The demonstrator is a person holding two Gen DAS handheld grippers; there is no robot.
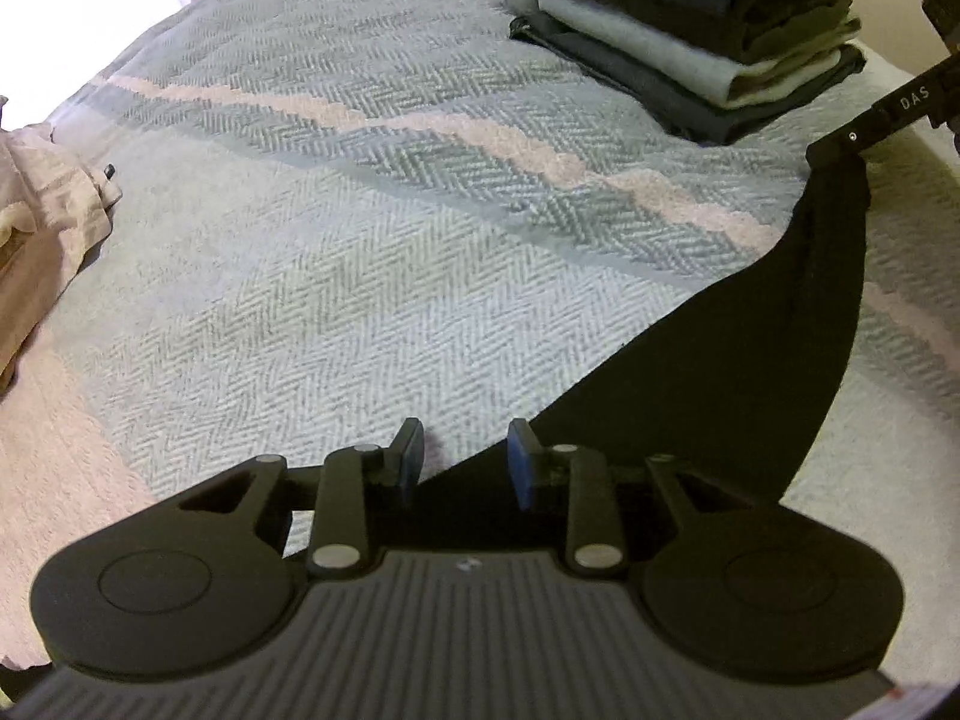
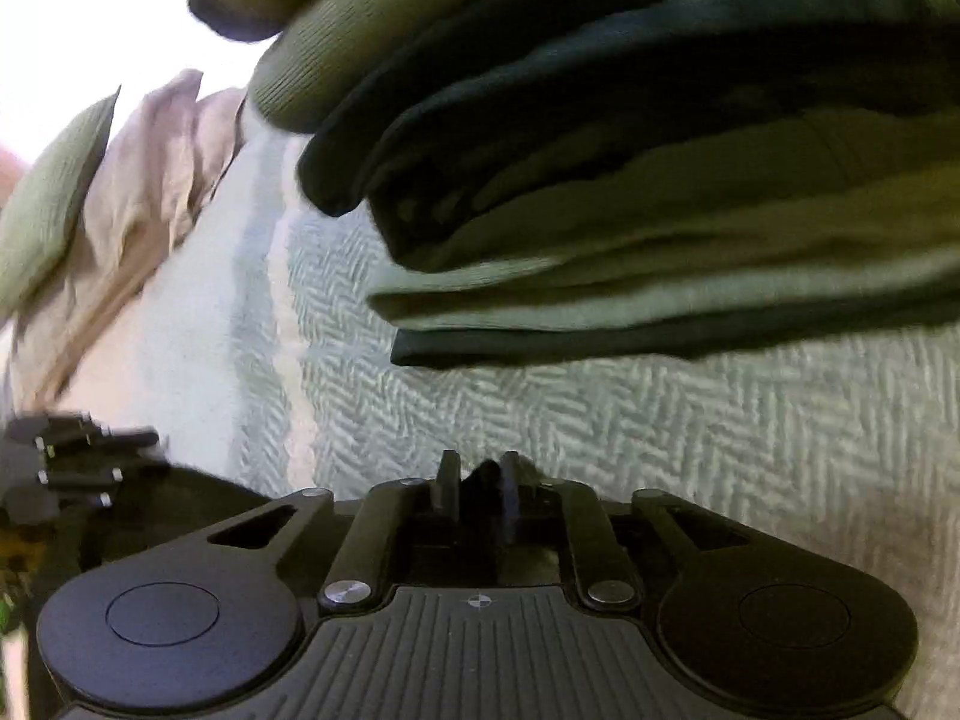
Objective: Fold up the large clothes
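My left claw (image 1: 462,459) hangs apart over the black garment's (image 1: 750,372) near edge, nothing pinched. Cloth runs away rightward to my right claw (image 2: 478,489), whose narrow gap holds a black fold; pinched or not, can't tell. Folded stack (image 1: 690,36) beyond

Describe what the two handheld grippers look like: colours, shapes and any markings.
Both are matte black. The left gripper has a ribbed body, two round side discs, silver pivot pins and blue-faced pads. The right gripper has the same build, with a small crosshair mark on its ribbed body and dark pads. In the left view its arm bears white letters "DAS". No cables or sleeves are visible.
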